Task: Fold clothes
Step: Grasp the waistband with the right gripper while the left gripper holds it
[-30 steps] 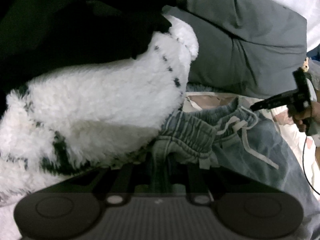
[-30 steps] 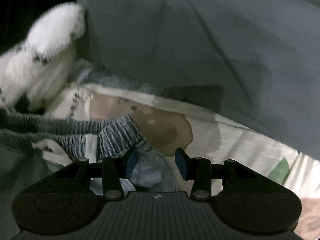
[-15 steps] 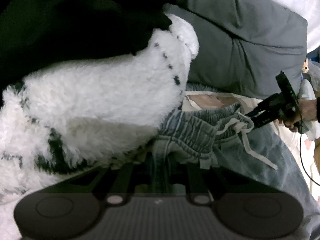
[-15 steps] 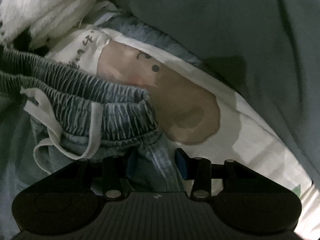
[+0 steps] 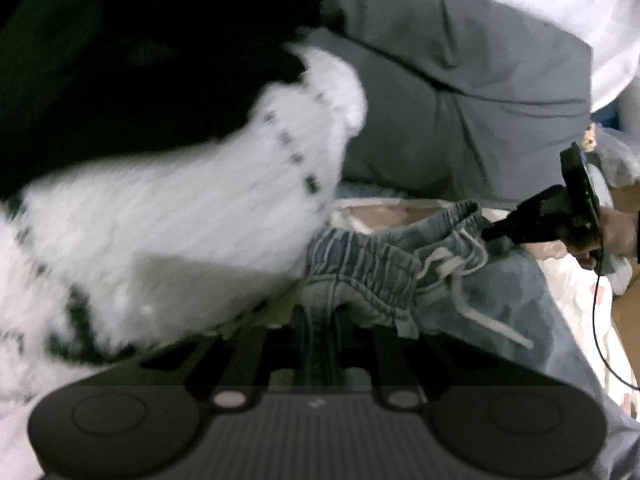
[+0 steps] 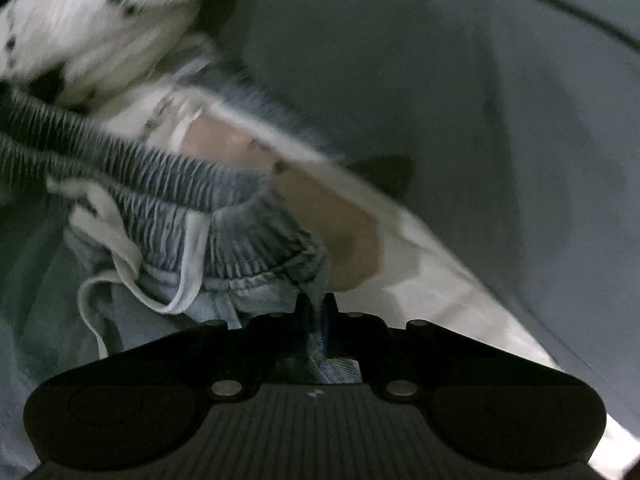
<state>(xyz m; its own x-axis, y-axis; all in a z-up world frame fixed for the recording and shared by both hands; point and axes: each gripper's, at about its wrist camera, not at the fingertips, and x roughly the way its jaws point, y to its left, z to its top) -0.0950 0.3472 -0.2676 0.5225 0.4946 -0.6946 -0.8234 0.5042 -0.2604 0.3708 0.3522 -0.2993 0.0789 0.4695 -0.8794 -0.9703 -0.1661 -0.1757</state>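
Note:
Light blue denim pants (image 5: 384,268) with a gathered elastic waistband and a white drawstring (image 5: 476,312) lie across the bed. My left gripper (image 5: 318,320) is shut on the near part of the waistband, its fingers mostly covered by cloth. My right gripper (image 6: 316,308) is shut on the other end of the waistband (image 6: 256,236); the left wrist view shows it (image 5: 490,234) gripping that far corner, with a hand (image 5: 616,232) behind it. The drawstring (image 6: 124,256) hangs in loops to the left of my right fingers.
A fluffy white garment with black marks (image 5: 168,216) lies against the pants on the left. A grey pillow or duvet (image 5: 460,100) fills the back. Under the pants is a cream sheet with a cartoon print (image 6: 344,216). A black cable (image 5: 600,332) hangs from the right gripper.
My right gripper went from open around the waistband end to shut on it. Both views are now blurred as the waistband lifts and stretches. The left gripper keeps its hold.

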